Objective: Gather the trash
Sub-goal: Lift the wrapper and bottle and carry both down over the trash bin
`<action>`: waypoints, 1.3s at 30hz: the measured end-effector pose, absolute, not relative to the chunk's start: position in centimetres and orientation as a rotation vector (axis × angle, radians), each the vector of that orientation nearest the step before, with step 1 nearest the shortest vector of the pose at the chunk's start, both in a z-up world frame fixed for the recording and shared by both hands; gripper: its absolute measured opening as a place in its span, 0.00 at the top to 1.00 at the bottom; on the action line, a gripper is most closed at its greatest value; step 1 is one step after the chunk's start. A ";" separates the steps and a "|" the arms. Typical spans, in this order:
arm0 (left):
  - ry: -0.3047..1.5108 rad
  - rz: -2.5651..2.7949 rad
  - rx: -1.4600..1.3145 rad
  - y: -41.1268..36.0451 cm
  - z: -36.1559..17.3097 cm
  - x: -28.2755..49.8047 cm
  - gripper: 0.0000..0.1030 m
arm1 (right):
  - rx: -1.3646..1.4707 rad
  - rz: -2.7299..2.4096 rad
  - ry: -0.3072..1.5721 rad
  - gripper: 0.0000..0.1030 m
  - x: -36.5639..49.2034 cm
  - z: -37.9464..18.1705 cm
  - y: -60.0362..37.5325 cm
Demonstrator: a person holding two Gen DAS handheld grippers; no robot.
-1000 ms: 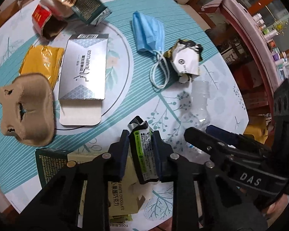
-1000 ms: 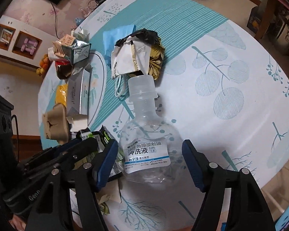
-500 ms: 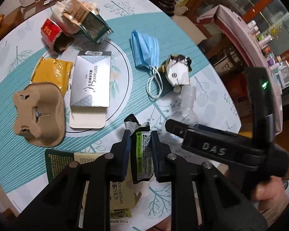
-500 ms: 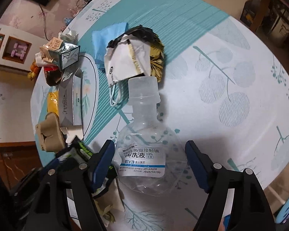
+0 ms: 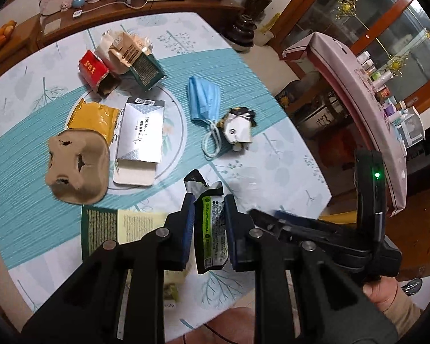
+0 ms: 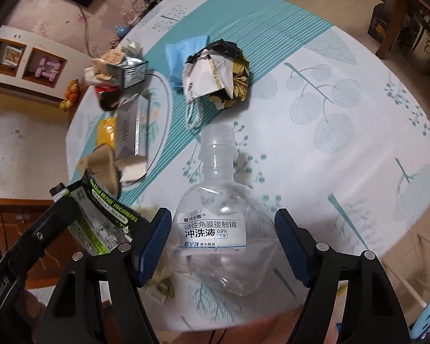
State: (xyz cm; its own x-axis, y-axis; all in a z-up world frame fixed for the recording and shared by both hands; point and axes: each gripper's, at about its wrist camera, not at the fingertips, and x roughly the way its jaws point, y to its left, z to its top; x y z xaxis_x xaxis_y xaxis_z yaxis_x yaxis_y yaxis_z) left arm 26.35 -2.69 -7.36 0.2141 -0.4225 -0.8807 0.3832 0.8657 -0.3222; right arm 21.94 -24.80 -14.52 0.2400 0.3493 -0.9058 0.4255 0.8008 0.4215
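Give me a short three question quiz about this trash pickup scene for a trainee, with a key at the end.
1. True or false: the left gripper is shut on a green-labelled wrapper.
2. What lies between the pads of the right gripper?
A. blue mask
B. clear bottle
C. yellow packet
3. Fill in: the blue mask lies on the table right beside a crumpled ____ mask.

Key
1. True.
2. B. The clear bottle lies between them, and the jaws are closing.
3. White: the white mask lies by the blue one's ear loops.
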 end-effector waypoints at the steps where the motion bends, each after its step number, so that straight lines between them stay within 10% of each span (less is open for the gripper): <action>1: 1.228 -0.559 -0.038 -2.8 -7.0 25.7 0.84 | 0.728 -0.038 1.391 0.96 21.5 -14.7 -24.9; 12: 1.204 -0.420 -0.077 -2.0 -6.5 19.1 0.84 | 0.770 0.110 1.368 0.93 19.5 -14.8 -25.4; 16: 1.186 -0.373 -0.089 -0.7 -6.0 18.9 0.84 | 0.744 0.107 1.313 0.59 19.9 -13.4 -25.3; 21: 1.170 -0.347 -0.127 1.2 -5.3 20.2 0.84 | 0.722 0.102 1.312 0.54 22.3 -13.7 -24.9; 26: 1.196 -0.342 -0.148 2.6 -6.3 22.5 0.84 | 0.688 0.088 1.322 0.29 25.2 -15.1 -24.2; 34: 1.239 -0.347 -0.154 4.2 -8.6 25.6 0.84 | 0.742 0.085 1.370 0.25 28.0 -18.9 -22.8; 39: 1.261 -0.351 -0.177 5.1 -9.6 27.0 0.84 | 0.767 0.128 1.378 0.46 28.2 -19.1 -21.7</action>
